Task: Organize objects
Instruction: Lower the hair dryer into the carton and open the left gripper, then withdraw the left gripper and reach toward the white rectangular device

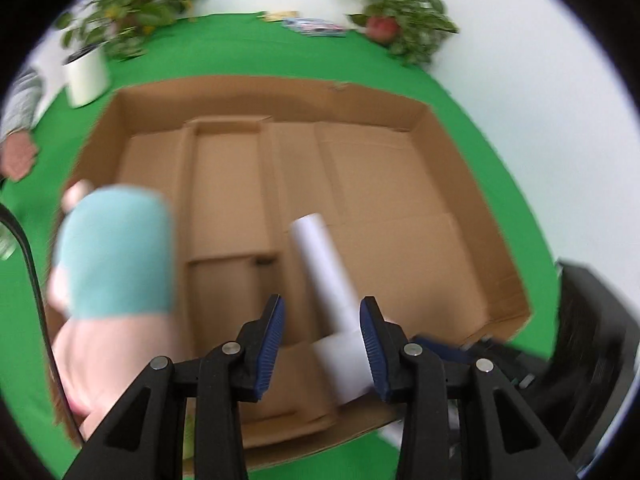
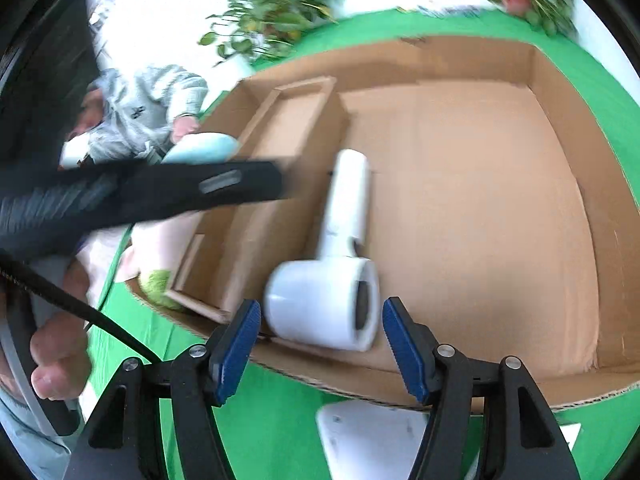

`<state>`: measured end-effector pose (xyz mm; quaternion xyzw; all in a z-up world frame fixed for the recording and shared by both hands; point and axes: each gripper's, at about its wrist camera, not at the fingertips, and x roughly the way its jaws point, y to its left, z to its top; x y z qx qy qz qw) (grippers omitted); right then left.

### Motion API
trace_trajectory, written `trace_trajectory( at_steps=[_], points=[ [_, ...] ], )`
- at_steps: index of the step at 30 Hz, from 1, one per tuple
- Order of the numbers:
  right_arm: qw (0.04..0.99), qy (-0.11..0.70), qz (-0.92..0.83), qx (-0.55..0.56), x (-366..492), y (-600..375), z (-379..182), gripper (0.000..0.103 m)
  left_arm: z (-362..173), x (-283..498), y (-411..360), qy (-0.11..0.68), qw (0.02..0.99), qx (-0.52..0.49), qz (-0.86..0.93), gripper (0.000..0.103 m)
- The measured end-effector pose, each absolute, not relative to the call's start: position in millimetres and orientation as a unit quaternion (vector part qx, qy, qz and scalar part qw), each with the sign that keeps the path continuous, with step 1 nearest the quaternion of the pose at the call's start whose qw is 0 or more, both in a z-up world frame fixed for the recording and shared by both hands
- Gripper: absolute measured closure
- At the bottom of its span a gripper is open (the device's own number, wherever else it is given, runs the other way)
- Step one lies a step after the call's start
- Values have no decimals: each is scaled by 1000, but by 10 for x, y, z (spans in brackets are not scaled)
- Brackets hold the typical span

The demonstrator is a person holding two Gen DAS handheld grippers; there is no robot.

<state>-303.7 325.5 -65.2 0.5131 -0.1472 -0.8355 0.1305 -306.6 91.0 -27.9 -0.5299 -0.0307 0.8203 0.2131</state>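
Note:
A white hair dryer lies in a wide, shallow cardboard box by its near wall, handle pointing away. My right gripper stands open with the dryer's head between its fingertips, a thin gap on each side. In the left wrist view the dryer shows beyond my left gripper, which is open over the box and grips nothing. The left gripper crosses the right wrist view as a black blur, left of the handle. A teal and pink soft thing is at the box's left edge.
Smaller cardboard trays fill the box's left part. Another person's hand in a grey sleeve is left of the box. Potted plants, a white pot and books stand on the green cloth. A white flat object lies before the box.

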Motion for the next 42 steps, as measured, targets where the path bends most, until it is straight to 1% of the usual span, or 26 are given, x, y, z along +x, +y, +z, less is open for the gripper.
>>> trace_trajectory(
  at_steps=[1,2,3,4,5,6,8,10,12,16,18,19,20,21,22,23,25,27,28,29,30,31,32,34,38,42],
  points=[
    [127,-143,-834,517,-2987,3222,-662,51,-316,-3050,842,-35,207,-533,820,65],
    [125,-137,-833,522,-2982,3158,-643,52,-385,-3029,762,-41,199,-538,818,65],
    [131,-140,-828,527,-3127,3208,-651,54,-467,-3031,717,-46,194,-542,816,65],
    [138,-142,-823,532,-3258,3306,-684,59,-518,-3011,675,-47,190,-546,814,66],
    [139,-138,-821,536,-3286,3267,-688,62,-542,-2962,643,-49,195,-541,817,66],
    [138,-136,-820,538,-3083,3177,-759,62,-532,-2899,618,-51,201,-531,822,66],
    [140,-132,-816,545,-3099,3054,-701,64,-580,-2870,631,-63,204,-540,814,65],
    [133,-123,-814,551,-3030,2725,-681,64,-572,-2819,620,-71,199,-541,814,65],
    [132,-119,-813,554,-2791,2692,-578,64,-572,-2810,593,-81,194,-548,810,65],
    [127,-101,-824,543,-2669,2671,-502,64,-564,-2780,552,-93,186,-558,803,66],
    [110,-81,-837,530,-2592,2650,-432,60,-563,-2752,529,-97,182,-563,801,66],
    [101,-76,-844,521,-2519,2655,-378,53,-552,-2738,528,-95,181,-560,803,66],
    [93,-70,-856,504,-2436,2655,-307,44,-522,-2702,523,-91,179,-552,809,66],
    [85,-57,-872,479,-2296,2661,-193,38,-491,-2658,522,-88,178,-542,817,66],
    [77,-38,-888,452,-2169,2646,-98,23,-464,-2620,528,-83,177,-529,826,66],
    [69,-18,-903,423,-2025,2624,-11,11,-395,-2536,509,-77,172,-510,839,66],
    [56,18,-932,359,-1623,2574,158,2,-258,-2348,471,-64,164,-468,866,66],
    [43,43,-949,310,-1279,2535,248,1,-84,-2074,421,-50,154,-415,895,64],
    [37,48,-952,300,-1169,2509,260,1,-12,-1952,406,-46,148,-390,908,55],
    [31,49,-954,294,-1062,2494,265,1,52,-1827,386,-43,142,-365,919,48],
    [30,45,-957,287,-948,2481,265,1,117,-1692,362,-41,134,-338,931,35],
    [30,40,-958,283,-846,2483,270,1,176,-1530,335,-37,125,-308,943,23],
    [27,37,-959,279,-742,2470,255,1,212,-1387,327,-32,115,-282,952,21],
    [25,32,-960,279,-624,2475,221,1,250,-1152,351,-18,105,-249,963,21],
    [30,24,-956,291,-466,2486,87,1,170,-949,364,-3,103,-265,959,21],
    [36,19,-953,302,-416,2501,-42,1,26,-912,327,-11,96,-292,952,21]
  ],
)
